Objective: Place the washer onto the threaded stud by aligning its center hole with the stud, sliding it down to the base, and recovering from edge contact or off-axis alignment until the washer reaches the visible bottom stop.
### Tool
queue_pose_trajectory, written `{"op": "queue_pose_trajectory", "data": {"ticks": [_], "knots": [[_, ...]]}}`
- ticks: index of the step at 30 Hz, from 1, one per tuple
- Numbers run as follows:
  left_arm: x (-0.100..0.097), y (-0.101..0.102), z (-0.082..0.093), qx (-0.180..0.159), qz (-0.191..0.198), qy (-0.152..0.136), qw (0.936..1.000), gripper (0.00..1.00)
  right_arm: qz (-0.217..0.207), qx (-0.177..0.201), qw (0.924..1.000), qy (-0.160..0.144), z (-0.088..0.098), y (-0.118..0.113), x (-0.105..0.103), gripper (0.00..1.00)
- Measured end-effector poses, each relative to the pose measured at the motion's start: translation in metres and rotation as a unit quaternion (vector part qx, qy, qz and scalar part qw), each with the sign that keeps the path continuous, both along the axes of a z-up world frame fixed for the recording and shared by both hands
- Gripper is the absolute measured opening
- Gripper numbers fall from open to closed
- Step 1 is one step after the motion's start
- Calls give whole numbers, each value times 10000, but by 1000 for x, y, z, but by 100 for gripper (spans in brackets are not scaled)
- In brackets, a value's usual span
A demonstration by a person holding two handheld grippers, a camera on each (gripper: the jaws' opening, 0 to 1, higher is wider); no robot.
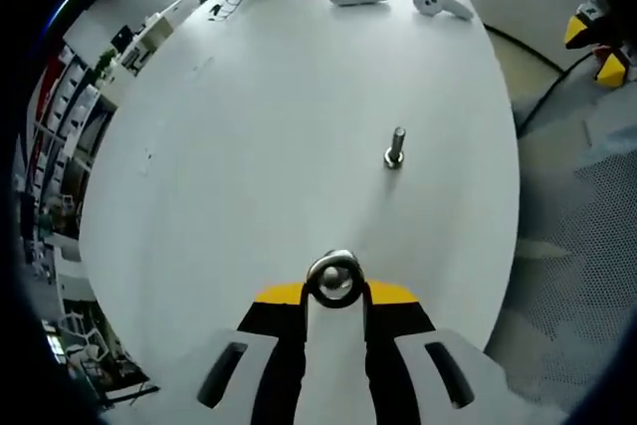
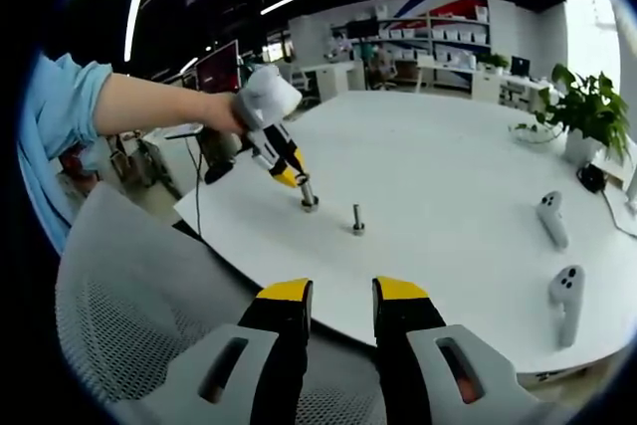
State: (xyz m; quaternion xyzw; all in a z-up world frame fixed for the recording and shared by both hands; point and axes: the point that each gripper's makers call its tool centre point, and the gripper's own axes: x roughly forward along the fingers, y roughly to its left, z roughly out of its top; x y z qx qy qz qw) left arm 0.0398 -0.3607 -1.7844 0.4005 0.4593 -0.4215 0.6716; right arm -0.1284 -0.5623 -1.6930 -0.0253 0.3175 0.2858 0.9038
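Steel washer point(image 1: 334, 279) sits pinched between the yellow-tipped jaws of the left tool point(image 1: 335, 296), held flat-on to the left gripper view so its centre hole shows. Ahead of it on the white counter point(image 1: 249, 146) the threaded stud point(image 1: 395, 147) stands upright, well apart from the washer. In the right gripper view the left tool point(image 2: 304, 189) hangs low over the counter point(image 2: 448, 166) just beside the stud point(image 2: 357, 219), with a person's hand point(image 2: 227, 111) gripping it. The right tool point(image 2: 341, 296) stands open and empty near the counter's edge. Two white controllers point(image 2: 550, 218) lie off to the right, beside a potted plant point(image 2: 585, 111).
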Motion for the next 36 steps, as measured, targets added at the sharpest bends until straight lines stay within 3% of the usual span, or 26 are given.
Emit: {"op": "queue_pose_trajectory", "data": {"ticks": [29,36], "knots": [[1,1,-50,451,58,452,9979,18,95,-35,9999,65,-3,2,-1,26],[1,1,-51,487,26,459,9978,18,56,-46,10000,64,-3,1,0,26]]}}
